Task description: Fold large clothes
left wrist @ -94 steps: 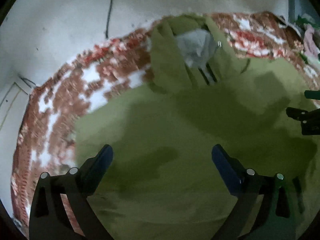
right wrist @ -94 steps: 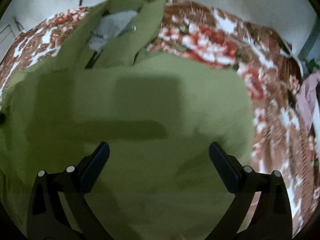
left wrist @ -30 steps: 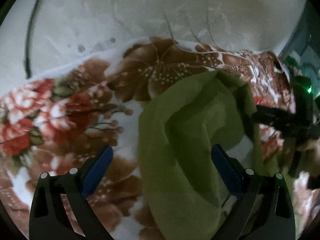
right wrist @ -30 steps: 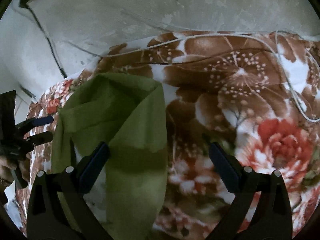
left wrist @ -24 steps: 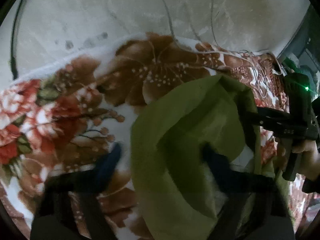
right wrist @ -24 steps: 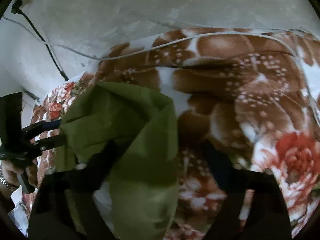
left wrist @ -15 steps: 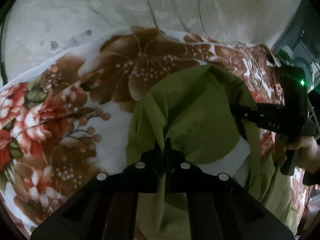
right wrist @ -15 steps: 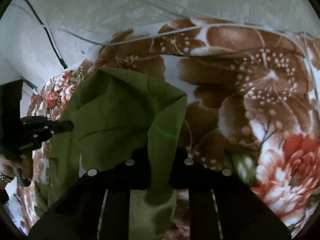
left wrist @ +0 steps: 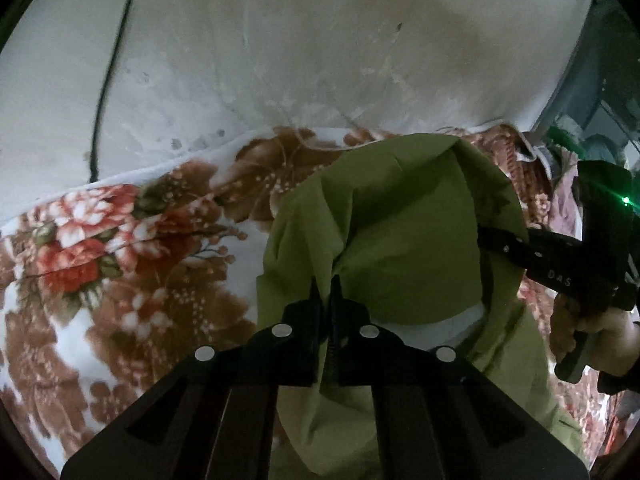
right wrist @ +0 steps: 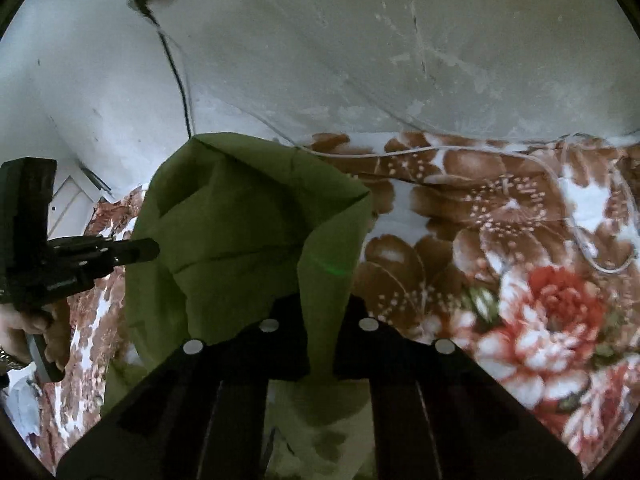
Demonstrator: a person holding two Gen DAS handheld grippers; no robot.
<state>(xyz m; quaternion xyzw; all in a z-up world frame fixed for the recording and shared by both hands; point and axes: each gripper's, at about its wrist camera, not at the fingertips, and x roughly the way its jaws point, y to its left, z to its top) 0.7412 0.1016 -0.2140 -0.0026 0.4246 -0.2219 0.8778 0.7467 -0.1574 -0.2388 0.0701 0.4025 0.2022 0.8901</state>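
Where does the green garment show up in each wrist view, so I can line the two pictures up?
Left wrist: green garment sits centre to right, pinched in the left tongs.
Right wrist: it sits left of centre, a strip of it running down into the right tongs.
Shared landmark: the floral blanket under the garment.

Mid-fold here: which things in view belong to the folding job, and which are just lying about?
In the job:
- green garment, pinched at two edges
- left gripper, shut on it
- right gripper, shut on it
- floral blanket, the surface beneath

Lying about:
- white cord on the blanket
- black cable on the wall
- pink cloth, far edge
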